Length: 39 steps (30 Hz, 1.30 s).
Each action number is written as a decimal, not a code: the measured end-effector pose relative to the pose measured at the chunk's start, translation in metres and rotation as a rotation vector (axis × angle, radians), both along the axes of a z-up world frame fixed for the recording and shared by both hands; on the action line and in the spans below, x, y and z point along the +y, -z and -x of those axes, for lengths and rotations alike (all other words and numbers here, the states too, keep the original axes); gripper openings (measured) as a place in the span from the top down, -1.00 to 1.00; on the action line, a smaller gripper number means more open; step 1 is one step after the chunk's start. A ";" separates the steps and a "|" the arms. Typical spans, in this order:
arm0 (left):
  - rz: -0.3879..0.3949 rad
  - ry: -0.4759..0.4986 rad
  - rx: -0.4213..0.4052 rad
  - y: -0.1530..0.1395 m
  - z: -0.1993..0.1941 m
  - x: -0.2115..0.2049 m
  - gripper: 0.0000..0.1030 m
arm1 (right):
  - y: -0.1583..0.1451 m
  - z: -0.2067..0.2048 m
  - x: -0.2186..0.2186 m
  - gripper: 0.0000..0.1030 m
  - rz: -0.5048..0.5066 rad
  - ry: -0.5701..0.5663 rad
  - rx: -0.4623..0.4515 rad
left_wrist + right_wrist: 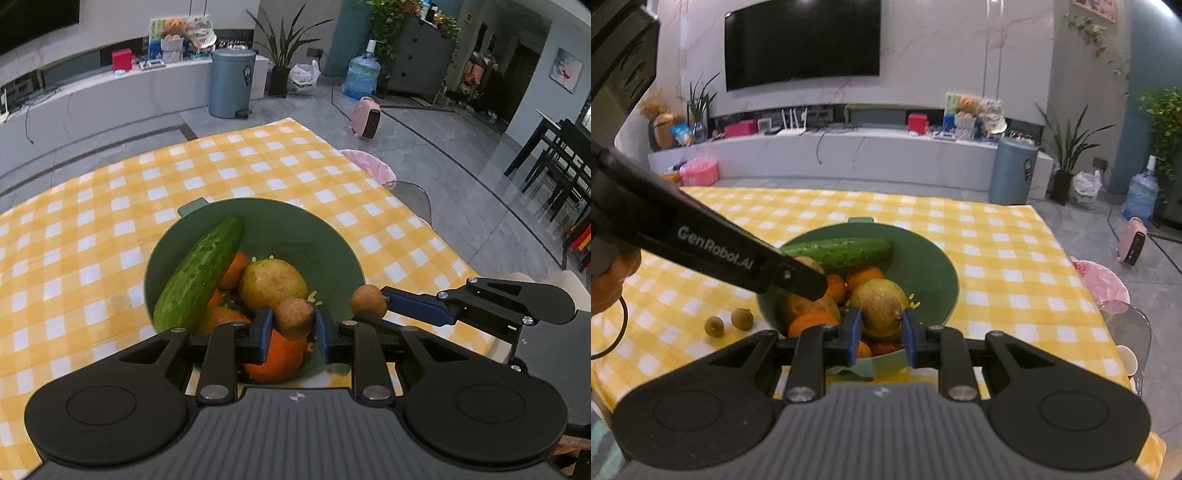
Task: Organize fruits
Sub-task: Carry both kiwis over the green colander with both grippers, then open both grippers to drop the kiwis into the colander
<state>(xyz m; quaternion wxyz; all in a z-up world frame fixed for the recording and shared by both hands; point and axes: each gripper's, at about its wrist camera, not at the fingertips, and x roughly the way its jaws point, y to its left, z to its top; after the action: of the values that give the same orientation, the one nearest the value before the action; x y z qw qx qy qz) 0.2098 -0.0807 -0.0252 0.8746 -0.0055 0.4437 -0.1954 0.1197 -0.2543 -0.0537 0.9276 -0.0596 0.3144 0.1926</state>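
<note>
Left claw [293, 325] sits low centre in the left wrist view, its blue pads pinching a small brown round fruit [294, 317] right over the near rim of the green bowl [332, 236]. Coming in from the right edge of that same view is the right claw [386, 301], pressed tight on a second small brown fruit [368, 301], which hangs just outside the bowl's right rim.

The bowl sits on the yellow-and-white checked cloth [110, 206] covering the worktop, and it is well loaded: a long cucumber [199, 273] leaning along the left wall, a yellowish-green round fruit [272, 283] in the middle, and oranges [275, 363] tucked beneath and around them.

Switching to the right wrist view, the bowl [934, 273] fills the centre, the cucumber [846, 251] lying across its far side. The left claw's black arm cuts diagonally in from the upper left. In the lower left of this frame, two more small brown fruits [741, 319] rest on the cloth just outside the bowl, close together.
</note>
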 end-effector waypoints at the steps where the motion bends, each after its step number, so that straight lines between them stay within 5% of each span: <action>1: 0.000 -0.003 0.008 0.002 -0.004 0.000 0.47 | 0.002 -0.005 0.000 0.62 0.004 -0.005 0.007; 16: 0.007 -0.019 0.145 0.038 -0.041 -0.004 0.47 | 0.029 -0.043 0.008 0.61 0.018 -0.085 0.117; 39: 0.029 -0.030 0.175 0.042 -0.044 0.006 0.40 | 0.035 -0.059 0.012 0.59 0.021 -0.110 0.169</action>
<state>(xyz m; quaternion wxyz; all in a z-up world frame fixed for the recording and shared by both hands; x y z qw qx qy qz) 0.2535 -0.0748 -0.0669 0.8351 -0.0417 0.5156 -0.1871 0.1791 -0.2419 -0.0885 0.8851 -0.0701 0.3898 0.2443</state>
